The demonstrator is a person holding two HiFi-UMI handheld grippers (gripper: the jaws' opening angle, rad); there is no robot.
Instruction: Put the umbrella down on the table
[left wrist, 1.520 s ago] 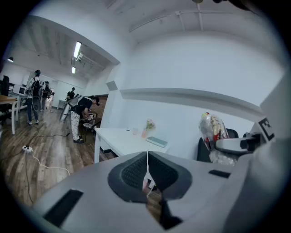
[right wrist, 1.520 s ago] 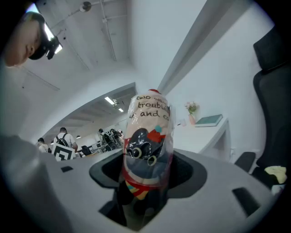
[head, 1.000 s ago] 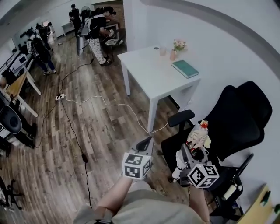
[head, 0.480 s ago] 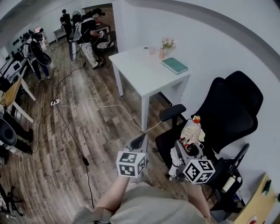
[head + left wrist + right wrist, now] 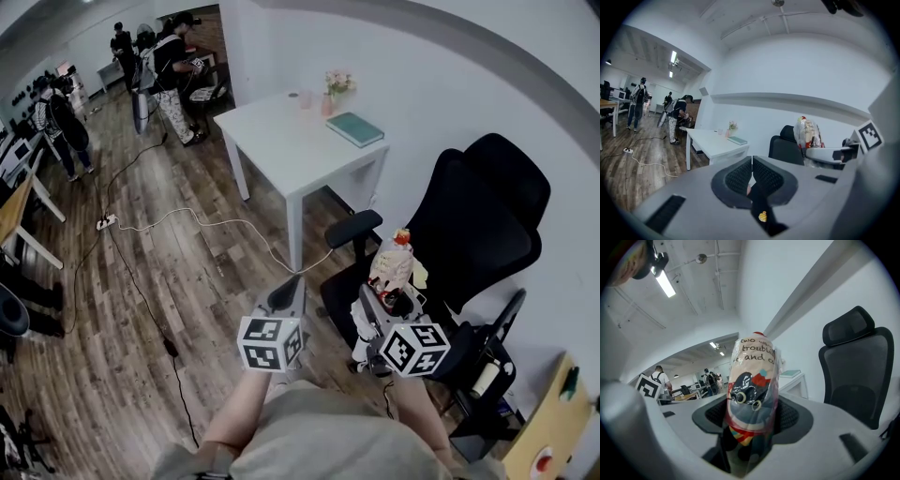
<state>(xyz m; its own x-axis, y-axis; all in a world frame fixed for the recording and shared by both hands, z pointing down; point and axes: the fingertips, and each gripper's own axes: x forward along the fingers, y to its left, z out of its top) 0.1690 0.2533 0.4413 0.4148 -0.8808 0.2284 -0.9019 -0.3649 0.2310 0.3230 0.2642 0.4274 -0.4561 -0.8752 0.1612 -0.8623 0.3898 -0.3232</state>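
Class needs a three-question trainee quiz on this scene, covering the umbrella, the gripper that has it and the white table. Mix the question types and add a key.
1. True or false: the umbrella already lies on the white table.
2. Multiple choice: what is the right gripper shut on? A the umbrella in its clear sleeve; B a cable from the floor; C nothing.
3. Fill in: near the flower vase on the table lies a green ____.

Key
1. False: the right gripper holds it upright, in front of the black chair and away from the table.
2. A
3. book
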